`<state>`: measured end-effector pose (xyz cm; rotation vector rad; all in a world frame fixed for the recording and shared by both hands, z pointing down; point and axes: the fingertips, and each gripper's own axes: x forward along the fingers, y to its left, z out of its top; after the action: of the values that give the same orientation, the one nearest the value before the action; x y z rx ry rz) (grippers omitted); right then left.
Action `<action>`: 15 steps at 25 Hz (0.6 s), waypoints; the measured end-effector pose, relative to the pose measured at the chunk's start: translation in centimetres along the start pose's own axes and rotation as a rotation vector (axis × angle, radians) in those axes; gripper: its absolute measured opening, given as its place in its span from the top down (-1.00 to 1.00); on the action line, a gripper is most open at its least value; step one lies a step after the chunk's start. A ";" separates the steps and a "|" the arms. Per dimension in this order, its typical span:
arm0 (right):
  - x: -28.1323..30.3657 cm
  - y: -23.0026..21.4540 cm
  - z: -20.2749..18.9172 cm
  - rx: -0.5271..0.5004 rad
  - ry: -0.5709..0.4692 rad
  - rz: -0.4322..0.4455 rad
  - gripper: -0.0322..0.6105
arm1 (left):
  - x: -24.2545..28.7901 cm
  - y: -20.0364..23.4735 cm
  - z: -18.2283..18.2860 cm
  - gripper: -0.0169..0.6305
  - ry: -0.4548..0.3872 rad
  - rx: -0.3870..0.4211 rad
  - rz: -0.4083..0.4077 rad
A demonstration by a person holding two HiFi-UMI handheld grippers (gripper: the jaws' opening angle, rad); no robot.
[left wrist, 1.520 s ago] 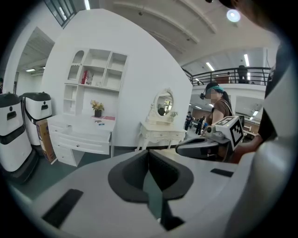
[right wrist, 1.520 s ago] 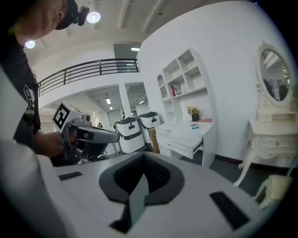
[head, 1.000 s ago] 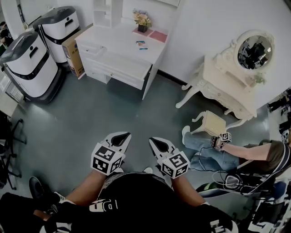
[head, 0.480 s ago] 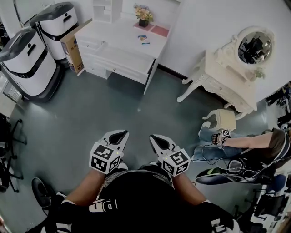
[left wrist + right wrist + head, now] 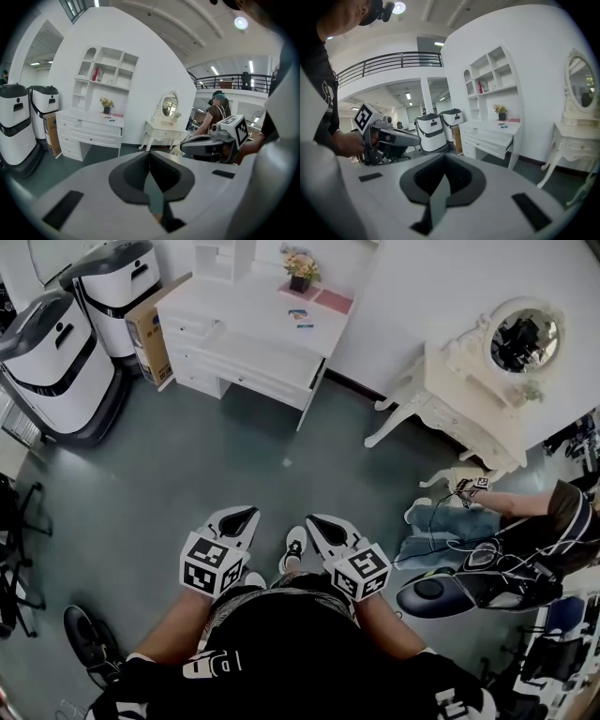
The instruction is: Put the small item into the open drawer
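Observation:
A white desk (image 5: 234, 310) stands at the far end of the room, its wide middle drawer (image 5: 255, 360) pulled out. A small blue item (image 5: 299, 315) lies on the desk top. My left gripper (image 5: 244, 514) and right gripper (image 5: 315, 520) are held side by side close to my body, far from the desk, both shut with nothing between the jaws. In the left gripper view the shut left gripper (image 5: 150, 158) points toward the desk (image 5: 93, 131). In the right gripper view the shut right gripper (image 5: 444, 158) faces the open drawer (image 5: 494, 139).
Two white and black machines (image 5: 56, 352) and a cardboard box (image 5: 150, 329) stand left of the desk. A flower pot (image 5: 300, 273) and a pink pad (image 5: 336, 302) sit on it. A white vanity with a mirror (image 5: 478, 390) stands right; a person (image 5: 506, 521) sits on the floor beside it.
The view has shifted toward the desk and my shoe now shows between the grippers. The seated person has moved. Both grippers stay shut in front of me.

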<state>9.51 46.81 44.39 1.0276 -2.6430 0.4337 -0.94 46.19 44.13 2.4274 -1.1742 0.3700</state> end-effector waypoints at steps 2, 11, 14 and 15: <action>0.5 0.3 0.5 -0.004 -0.008 0.010 0.88 | -0.1 0.4 0.1 0.90 0.001 -0.001 0.004; 3.5 -0.4 1.1 0.013 -0.011 0.039 0.88 | 0.1 2.6 0.1 0.90 0.021 -0.011 0.031; 4.6 -1.4 1.6 0.023 -0.020 0.041 0.88 | 0.7 3.5 0.9 0.90 0.018 -0.012 0.035; 5.1 -1.7 1.7 0.029 -0.022 0.041 0.88 | 1.1 3.8 1.1 0.90 0.019 -0.010 0.036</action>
<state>6.86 41.90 44.92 0.9935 -2.6892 0.4728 -3.25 42.80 44.53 2.3919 -1.2099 0.3965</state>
